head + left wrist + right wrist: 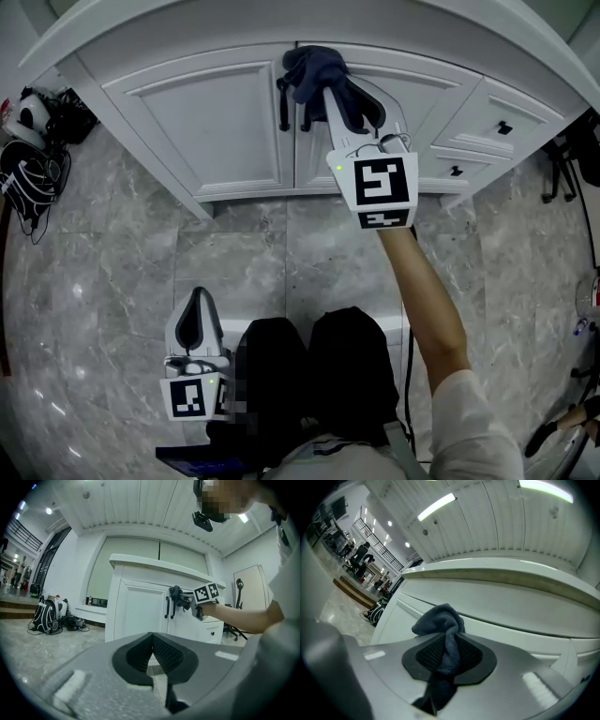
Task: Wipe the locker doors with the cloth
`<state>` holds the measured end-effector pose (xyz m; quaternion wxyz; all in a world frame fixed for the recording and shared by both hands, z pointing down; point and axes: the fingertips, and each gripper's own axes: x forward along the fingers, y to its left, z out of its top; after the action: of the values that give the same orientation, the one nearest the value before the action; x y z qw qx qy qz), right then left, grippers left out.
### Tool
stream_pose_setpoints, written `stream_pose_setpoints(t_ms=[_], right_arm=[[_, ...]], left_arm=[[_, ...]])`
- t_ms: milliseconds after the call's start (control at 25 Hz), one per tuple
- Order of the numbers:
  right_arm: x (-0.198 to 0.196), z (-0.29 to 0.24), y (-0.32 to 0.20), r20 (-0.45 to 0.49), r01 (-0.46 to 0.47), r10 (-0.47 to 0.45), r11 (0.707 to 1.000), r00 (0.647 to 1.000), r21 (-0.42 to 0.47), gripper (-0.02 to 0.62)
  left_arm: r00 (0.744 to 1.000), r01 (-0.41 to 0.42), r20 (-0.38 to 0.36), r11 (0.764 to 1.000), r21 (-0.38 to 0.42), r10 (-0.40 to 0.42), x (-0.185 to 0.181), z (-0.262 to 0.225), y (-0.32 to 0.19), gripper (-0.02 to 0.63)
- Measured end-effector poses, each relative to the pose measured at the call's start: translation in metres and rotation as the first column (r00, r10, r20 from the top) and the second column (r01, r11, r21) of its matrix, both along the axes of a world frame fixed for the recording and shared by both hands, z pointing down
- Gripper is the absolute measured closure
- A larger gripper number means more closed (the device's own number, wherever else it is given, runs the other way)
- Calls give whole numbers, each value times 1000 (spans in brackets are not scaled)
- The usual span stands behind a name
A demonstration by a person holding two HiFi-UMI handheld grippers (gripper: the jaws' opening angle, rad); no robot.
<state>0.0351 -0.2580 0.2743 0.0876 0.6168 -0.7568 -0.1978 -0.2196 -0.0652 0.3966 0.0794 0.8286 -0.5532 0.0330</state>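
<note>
The dark blue cloth [314, 67] [440, 620] is bunched between the jaws of my right gripper [323, 89] [449, 641], which is shut on it. The cloth is held up high at the top of the white locker doors, where the left door [216, 122] meets the right door [427, 103], just above the two black handles [283, 103]. In the left gripper view the same cloth [177, 594] shows against the door tops. My left gripper [197, 298] [151, 639] hangs low over the floor near the person's knees, its pads meeting with nothing between them.
Small drawers with black knobs [503, 127] sit right of the doors. Bags and cables [33, 141] [47, 616] lie on the marble floor at the left. A chair base [572, 159] stands at the right. The person's legs [309, 375] are below.
</note>
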Motion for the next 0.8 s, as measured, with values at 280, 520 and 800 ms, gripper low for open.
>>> stream_pose_setpoints(t_ms=[280, 520, 800], right_arm=[[34, -1, -3, 0, -75, 75, 997, 997, 4, 528], [99, -1, 11, 10, -193, 193, 981, 981, 8, 528], [162, 3, 25, -9, -306, 306, 952, 952, 6, 528]], left_arm=[[1000, -6, 12, 1000, 12, 6, 12, -7, -7, 604], [999, -30, 18, 1000, 9, 30, 26, -7, -5, 604], [999, -50, 23, 999, 16, 50, 36, -11, -2, 604]])
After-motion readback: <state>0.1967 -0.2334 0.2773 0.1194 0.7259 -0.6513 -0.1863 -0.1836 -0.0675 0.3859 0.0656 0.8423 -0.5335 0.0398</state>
